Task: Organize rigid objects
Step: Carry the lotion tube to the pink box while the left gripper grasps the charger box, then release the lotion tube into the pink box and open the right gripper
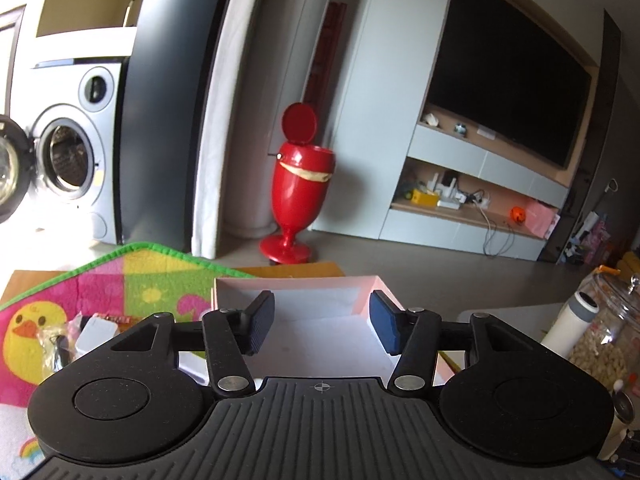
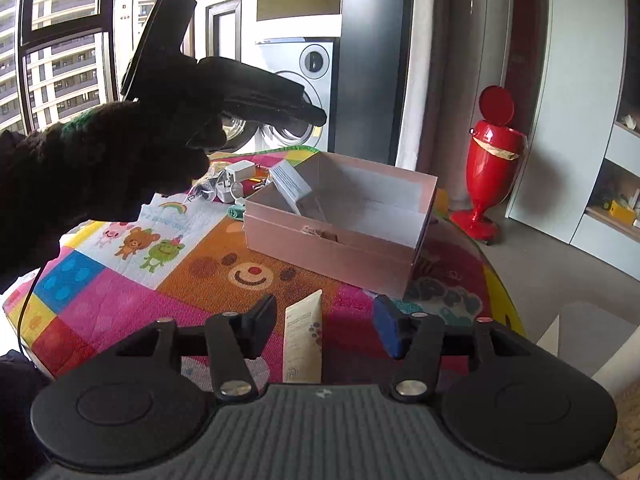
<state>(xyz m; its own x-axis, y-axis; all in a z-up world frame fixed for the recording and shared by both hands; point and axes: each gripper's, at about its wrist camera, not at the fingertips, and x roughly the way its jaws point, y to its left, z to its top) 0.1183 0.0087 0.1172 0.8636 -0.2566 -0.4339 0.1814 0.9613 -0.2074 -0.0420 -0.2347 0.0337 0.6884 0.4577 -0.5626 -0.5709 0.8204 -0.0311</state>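
A pink open box [image 1: 320, 300] stands on the colourful play mat [image 1: 120, 280]. My left gripper [image 1: 323, 322] hovers over it, open, with nothing between its fingers. In the right wrist view the same box [image 2: 328, 252] holds a white carton [image 2: 290, 184] leaning against its left wall. My right gripper [image 2: 325, 326] is open low over the mat [image 2: 120, 292]; a cream tube [image 2: 303, 340] lies flat between its fingers, and the pads do not touch it. A dark gloved hand [image 2: 120, 152] reaches in from the left above the mat, holding the left gripper.
White chargers and cables [image 2: 236, 180] lie in a heap behind the box, also seen as small items [image 1: 94, 330] at the left. A glass jar [image 1: 604, 336] and a white bottle [image 1: 572, 320] stand at the right. A red pedal bin [image 1: 298, 184] and a washing machine [image 1: 68, 160] stand beyond.
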